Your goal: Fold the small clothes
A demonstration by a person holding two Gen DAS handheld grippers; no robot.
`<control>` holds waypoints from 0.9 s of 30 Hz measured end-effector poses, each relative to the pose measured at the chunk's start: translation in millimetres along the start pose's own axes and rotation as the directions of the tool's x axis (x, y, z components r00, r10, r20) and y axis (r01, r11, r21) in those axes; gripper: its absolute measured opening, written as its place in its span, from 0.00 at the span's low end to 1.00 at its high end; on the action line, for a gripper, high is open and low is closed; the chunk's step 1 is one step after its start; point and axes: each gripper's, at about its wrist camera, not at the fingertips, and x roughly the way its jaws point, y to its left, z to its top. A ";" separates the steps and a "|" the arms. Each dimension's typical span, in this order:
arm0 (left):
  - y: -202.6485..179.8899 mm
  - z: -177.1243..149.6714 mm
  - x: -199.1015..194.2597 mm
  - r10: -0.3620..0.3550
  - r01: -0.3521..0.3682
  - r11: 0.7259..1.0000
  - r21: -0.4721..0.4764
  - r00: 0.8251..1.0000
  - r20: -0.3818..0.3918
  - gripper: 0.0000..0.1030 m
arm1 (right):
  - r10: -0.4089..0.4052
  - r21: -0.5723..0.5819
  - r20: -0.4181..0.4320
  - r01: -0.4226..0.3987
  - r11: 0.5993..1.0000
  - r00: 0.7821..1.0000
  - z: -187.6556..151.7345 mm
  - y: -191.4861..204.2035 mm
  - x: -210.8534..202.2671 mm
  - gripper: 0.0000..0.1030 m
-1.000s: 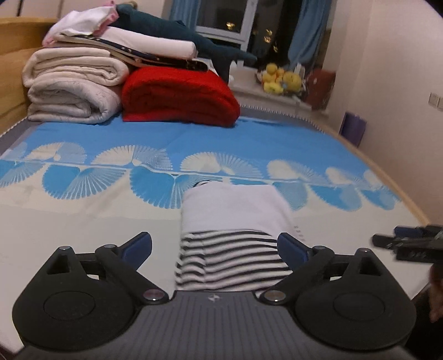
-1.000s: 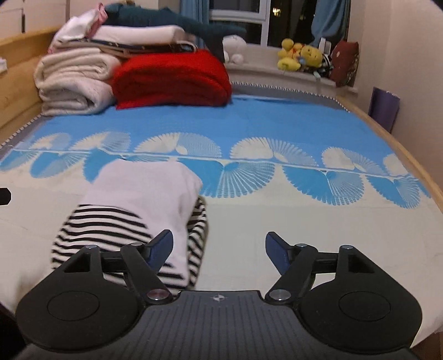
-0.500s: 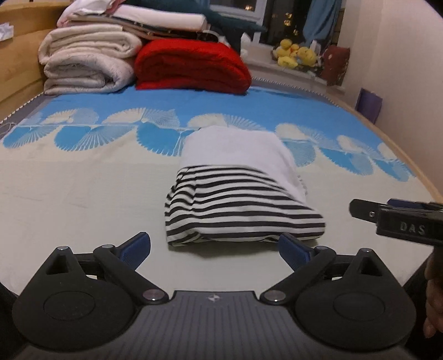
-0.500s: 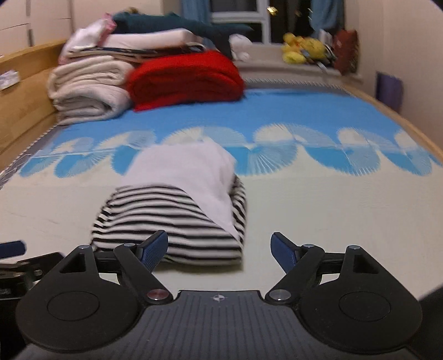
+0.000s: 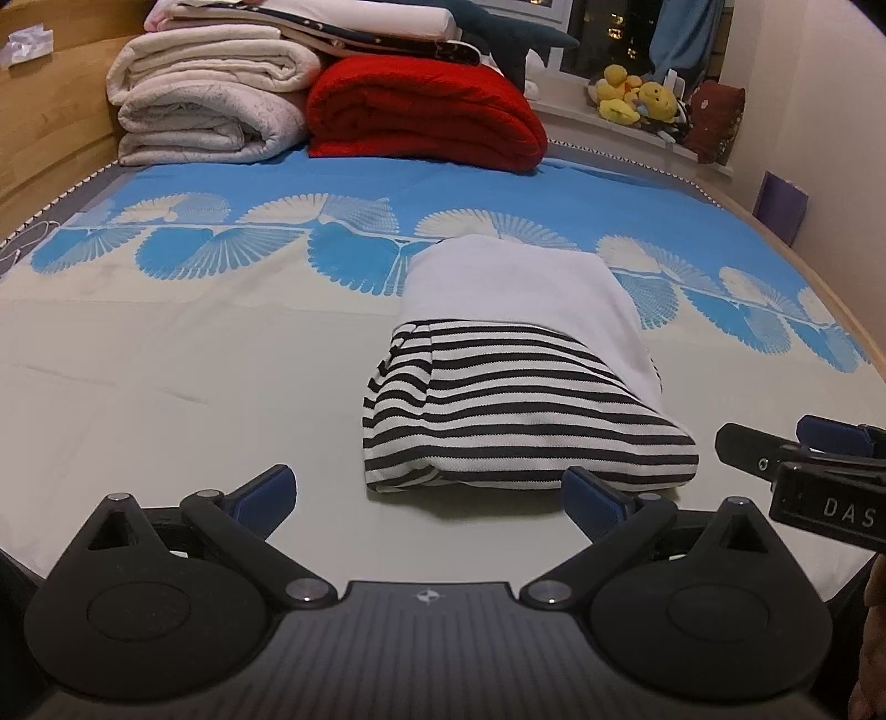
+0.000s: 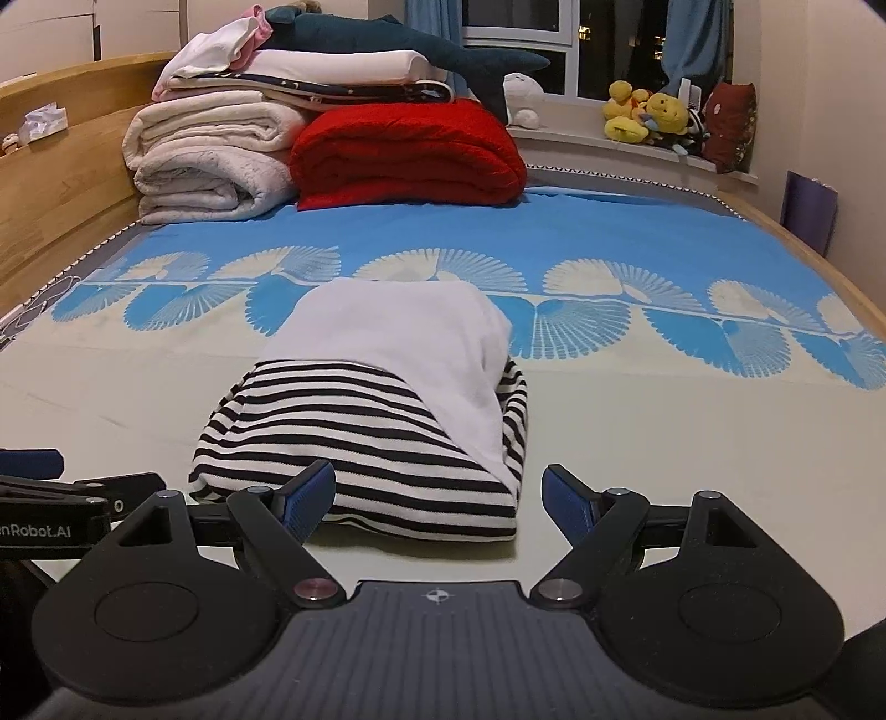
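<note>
A folded garment [image 5: 520, 382], white on top with black-and-white stripes at the near end, lies on the bed sheet [image 5: 166, 354]. In the left wrist view my left gripper [image 5: 427, 492] is open just short of its near edge, nothing between the blue pads. The right gripper's tips [image 5: 797, 448] poke in from the right edge there. In the right wrist view the same garment [image 6: 382, 404] lies straight ahead. My right gripper [image 6: 440, 498] is open, its left pad [image 6: 307, 495] overlapping the striped hem in view. The left gripper [image 6: 66, 498] shows at the left edge.
Folded cream blankets [image 6: 210, 160], a red blanket [image 6: 404, 155] and a plush shark [image 6: 398, 44] are stacked at the bed's far end. A wooden headboard [image 6: 50, 183] runs along the left. Soft toys [image 6: 653, 116] sit on the window sill. The bed's wooden edge [image 6: 803, 249] curves along the right.
Both grippers have drawn back toward the near edge of the bed and lowered. The garment now lies clear in front of both, released, where the left jaws straddled it before.
</note>
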 end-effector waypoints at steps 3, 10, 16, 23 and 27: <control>0.6 1.2 2.5 -0.002 0.002 1.000 -0.007 1.000 -0.005 0.99 | 0.003 -0.007 0.002 -0.003 1.000 1.000 0.2 2.1 0.5 0.81; -0.7 2.4 2.9 -0.007 0.007 1.000 -0.008 1.000 0.003 0.99 | 0.009 -0.007 -0.001 -0.009 1.000 1.000 0.8 3.5 2.8 0.81; -3.2 2.4 4.1 -0.009 0.009 1.000 -0.003 1.000 0.003 0.99 | 0.016 -0.013 -0.002 -0.016 1.000 1.000 1.4 7.2 3.7 0.81; -4.5 1.3 5.0 -0.017 0.017 1.000 0.005 1.000 0.005 0.99 | 0.019 -0.016 -0.002 -0.019 1.000 1.000 1.2 6.6 3.0 0.81; -4.1 1.4 6.0 -0.020 0.020 1.000 0.008 1.000 0.004 0.99 | 0.019 -0.017 -0.002 -0.019 1.000 1.000 1.3 7.3 3.0 0.81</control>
